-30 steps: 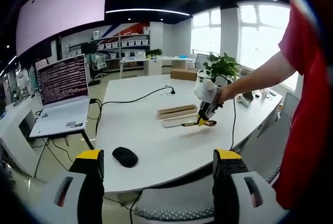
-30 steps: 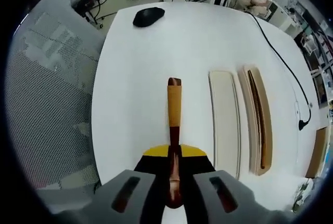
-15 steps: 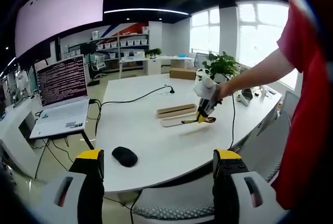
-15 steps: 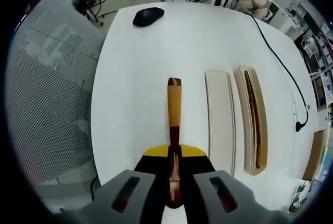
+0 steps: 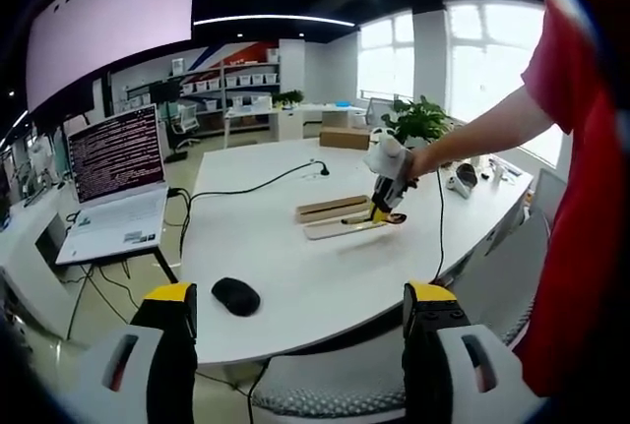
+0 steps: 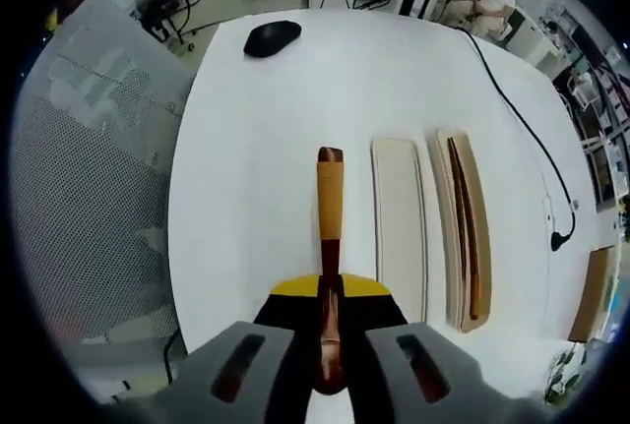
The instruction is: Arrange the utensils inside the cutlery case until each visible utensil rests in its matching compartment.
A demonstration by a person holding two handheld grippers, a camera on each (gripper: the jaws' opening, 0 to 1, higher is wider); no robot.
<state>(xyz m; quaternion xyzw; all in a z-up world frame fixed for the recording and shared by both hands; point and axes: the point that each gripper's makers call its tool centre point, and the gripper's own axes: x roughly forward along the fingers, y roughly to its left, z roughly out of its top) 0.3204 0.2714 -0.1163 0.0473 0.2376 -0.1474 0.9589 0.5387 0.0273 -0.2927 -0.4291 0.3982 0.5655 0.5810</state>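
Note:
In the right gripper view my right gripper (image 6: pixel 330 291) is shut on a wooden utensil (image 6: pixel 330 198) with an orange-yellow handle that points forward, held above the white table (image 6: pixel 276 129). Just to its right lie the cutlery case's two long halves: a cream empty one (image 6: pixel 399 227) and a wooden one (image 6: pixel 463 232) with a thin dark utensil (image 6: pixel 465 217) lying in it. In the left gripper view a person's hand holds that right gripper (image 5: pixel 386 188) over the case (image 5: pixel 335 215). My left gripper (image 5: pixel 298 335) stands open over the table's near edge, nothing between its fingers.
A black mouse (image 5: pixel 236 296) lies on the near table, also the mouse (image 6: pixel 273 37) ahead of the utensil. A black cable (image 6: pixel 522 119) runs past the case. An open laptop (image 5: pixel 118 183) sits on a side desk. A mesh chair (image 6: pixel 89 178) stands at the table's edge.
The right gripper with the utensil has moved toward the case, so the case halves now lie closer beside the utensil. The left gripper has stayed put.

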